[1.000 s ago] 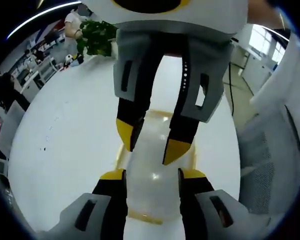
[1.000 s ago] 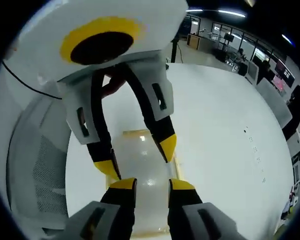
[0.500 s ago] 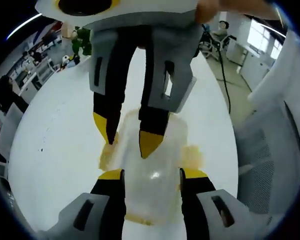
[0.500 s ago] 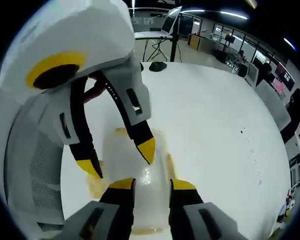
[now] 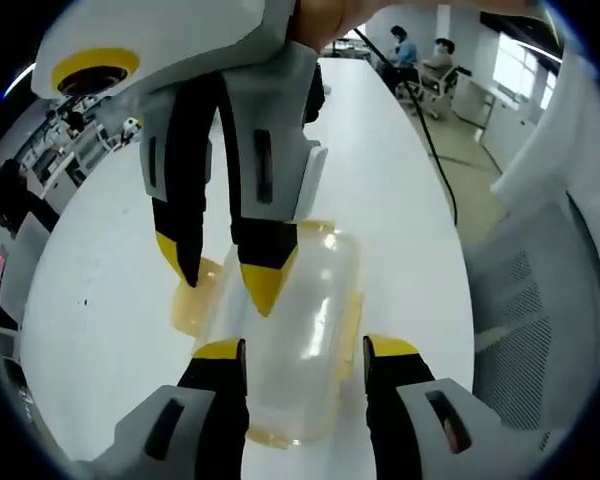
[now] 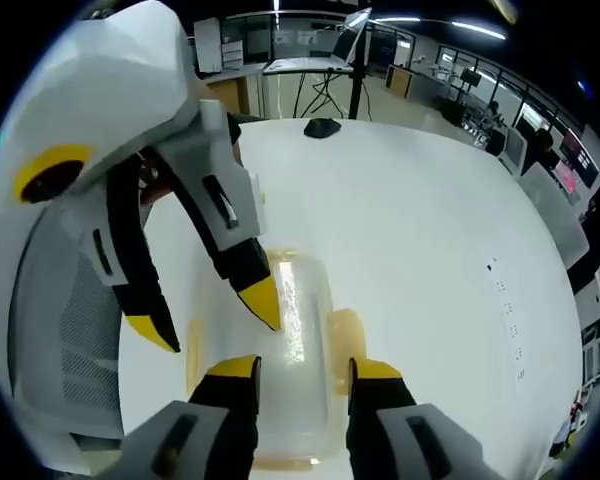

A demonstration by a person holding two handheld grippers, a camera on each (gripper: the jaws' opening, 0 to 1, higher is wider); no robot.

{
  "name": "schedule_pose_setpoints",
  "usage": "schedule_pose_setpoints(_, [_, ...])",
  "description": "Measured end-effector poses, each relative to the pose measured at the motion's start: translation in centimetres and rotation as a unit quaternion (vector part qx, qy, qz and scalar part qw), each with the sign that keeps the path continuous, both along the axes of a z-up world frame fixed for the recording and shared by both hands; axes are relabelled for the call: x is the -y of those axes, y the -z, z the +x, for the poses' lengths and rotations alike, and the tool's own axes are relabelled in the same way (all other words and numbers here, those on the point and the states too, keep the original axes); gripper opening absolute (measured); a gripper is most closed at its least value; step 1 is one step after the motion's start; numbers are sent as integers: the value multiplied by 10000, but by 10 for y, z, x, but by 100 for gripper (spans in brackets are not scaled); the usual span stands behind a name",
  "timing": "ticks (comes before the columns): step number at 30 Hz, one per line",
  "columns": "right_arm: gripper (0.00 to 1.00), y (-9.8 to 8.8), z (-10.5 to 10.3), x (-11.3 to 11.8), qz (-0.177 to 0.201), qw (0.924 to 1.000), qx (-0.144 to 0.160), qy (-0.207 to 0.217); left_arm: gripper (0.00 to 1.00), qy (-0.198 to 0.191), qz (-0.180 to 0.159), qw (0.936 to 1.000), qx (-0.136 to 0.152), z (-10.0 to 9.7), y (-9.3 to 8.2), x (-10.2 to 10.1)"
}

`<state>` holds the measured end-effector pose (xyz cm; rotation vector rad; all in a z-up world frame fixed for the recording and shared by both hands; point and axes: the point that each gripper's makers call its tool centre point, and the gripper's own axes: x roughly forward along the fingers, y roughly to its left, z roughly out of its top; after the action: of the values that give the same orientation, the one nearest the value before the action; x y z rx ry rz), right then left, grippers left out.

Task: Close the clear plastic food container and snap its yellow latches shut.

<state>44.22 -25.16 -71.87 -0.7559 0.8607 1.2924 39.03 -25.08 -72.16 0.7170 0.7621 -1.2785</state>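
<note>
The clear plastic food container point(image 5: 305, 315) lies on the white table point(image 5: 110, 250) with its lid on. Yellow latches point(image 5: 196, 305) stick out from its sides, and one latch point(image 6: 347, 330) shows on the right in the right gripper view. My left gripper point(image 5: 305, 350) stands open, its jaws on either side of the container's near end. My right gripper point(image 6: 305, 370) is open over the container point(image 6: 298, 330) from the opposite end. The right gripper point(image 5: 225, 275) reaches down from above in the left gripper view, one tip over the lid. The left gripper point(image 6: 208, 315) enters the right gripper view from the left.
A white mesh chair point(image 5: 540, 330) stands close beside the table's edge and appears as the chair point(image 6: 80, 340) in the right gripper view. A small black object point(image 6: 322, 127) lies at the table's far end. Desks, a tripod and seated people point(image 5: 405, 48) fill the room behind.
Both cameras have shifted and the two grippers now stand offset instead of facing head-on. The container appears turned, and its yellow side latches now show flared out. Both grippers stay open.
</note>
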Motion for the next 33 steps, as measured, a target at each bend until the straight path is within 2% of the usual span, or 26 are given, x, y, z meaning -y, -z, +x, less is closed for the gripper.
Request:
schedule_pose_setpoints(5, [38,6,-3,0,45,9995,-307,64,46,77,42,10000,24,-7,4,0])
schedule_pose_setpoints(8, [39,8,-3,0,65,9992,-382,50,52,132,17,9999,111,-8,6,1])
schedule_pose_setpoints(11, [45,14,-9,2,-28,9985,-542,-113,53,90,-21,9999,116,-7,6,2])
schedule_pose_setpoints(22, [44,16,-5,-1,-36,9968,-750,-278,49,175,101,9988,451,-4,9,1])
schedule_pose_setpoints(25, [44,16,-6,-1,-64,9963,-792,-330,45,241,253,9960,820,0,11,0])
schedule_pose_setpoints(28, [44,16,-6,-2,-106,9958,-814,-394,49,332,250,9952,882,-3,14,2])
schedule_pose_setpoints(33, [44,17,-6,-2,-126,9950,-880,-456,48,295,249,9938,1041,1,14,4])
